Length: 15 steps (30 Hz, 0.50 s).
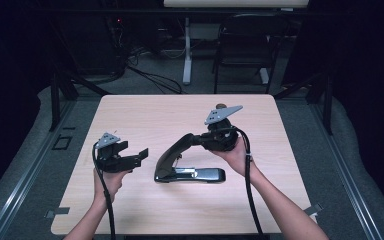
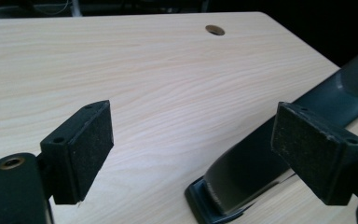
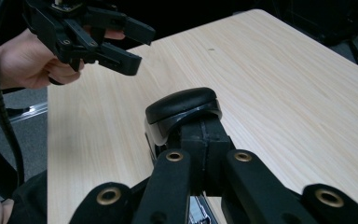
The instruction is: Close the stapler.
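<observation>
At centre frame of the high view, the large black-and-chrome desk stapler [image 1: 187, 165] lies on the pale wooden table [image 1: 145, 115]. Its raised handle end is clamped by the right gripper [image 1: 215, 137], jaws closed tight. The left gripper [image 1: 130, 157] is held wide open, empty, just beside the base. Heavy, rigid, smooth metal is judged; the base is best pinned.

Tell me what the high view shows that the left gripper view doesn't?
The high view alone gives the whole stapler with the right tongs shut on its raised handle, both hands, and a chair beyond the table. The left gripper view alone gives the left tongs' two pads close up, wide apart, and a round hole in the tabletop. Both share the wooden table and part of the stapler.
</observation>
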Each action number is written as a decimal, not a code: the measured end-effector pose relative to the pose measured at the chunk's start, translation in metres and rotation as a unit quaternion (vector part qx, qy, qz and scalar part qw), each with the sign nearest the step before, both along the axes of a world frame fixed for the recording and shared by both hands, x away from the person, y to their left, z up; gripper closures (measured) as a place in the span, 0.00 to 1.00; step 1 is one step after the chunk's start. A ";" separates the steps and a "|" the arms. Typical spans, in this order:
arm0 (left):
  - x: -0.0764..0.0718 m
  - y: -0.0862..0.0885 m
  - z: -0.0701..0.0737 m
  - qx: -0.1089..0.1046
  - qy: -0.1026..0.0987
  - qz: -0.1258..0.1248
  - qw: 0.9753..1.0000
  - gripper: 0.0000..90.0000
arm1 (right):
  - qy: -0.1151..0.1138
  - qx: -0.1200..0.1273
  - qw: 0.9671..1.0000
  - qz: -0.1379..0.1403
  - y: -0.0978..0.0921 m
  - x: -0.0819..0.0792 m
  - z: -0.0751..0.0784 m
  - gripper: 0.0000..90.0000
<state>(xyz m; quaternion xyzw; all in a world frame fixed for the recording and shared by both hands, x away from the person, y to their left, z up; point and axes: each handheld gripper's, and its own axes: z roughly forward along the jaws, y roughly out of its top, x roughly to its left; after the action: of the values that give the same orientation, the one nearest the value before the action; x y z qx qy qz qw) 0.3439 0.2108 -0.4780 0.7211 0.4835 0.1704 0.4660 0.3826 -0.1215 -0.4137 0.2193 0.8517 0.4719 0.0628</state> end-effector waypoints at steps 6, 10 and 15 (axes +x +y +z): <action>0.005 0.005 -0.005 0.004 0.010 0.010 1.000 0.13 | 0.013 -0.007 1.000 -0.010 -0.010 0.005 -0.007 1.00; 0.007 0.006 -0.007 0.005 0.012 0.014 1.000 0.13 | 0.019 -0.014 1.000 -0.015 -0.016 0.004 -0.012 1.00; 0.007 0.007 -0.008 0.007 0.013 0.017 1.000 0.13 | 0.014 -0.027 0.999 -0.020 -0.023 0.002 -0.020 1.00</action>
<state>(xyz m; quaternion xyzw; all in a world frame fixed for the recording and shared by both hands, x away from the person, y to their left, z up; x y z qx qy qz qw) 0.3512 0.2180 -0.4858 0.7183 0.5005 0.1726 0.4514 0.3847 -0.1449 -0.4335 0.2406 0.8604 0.4443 0.0663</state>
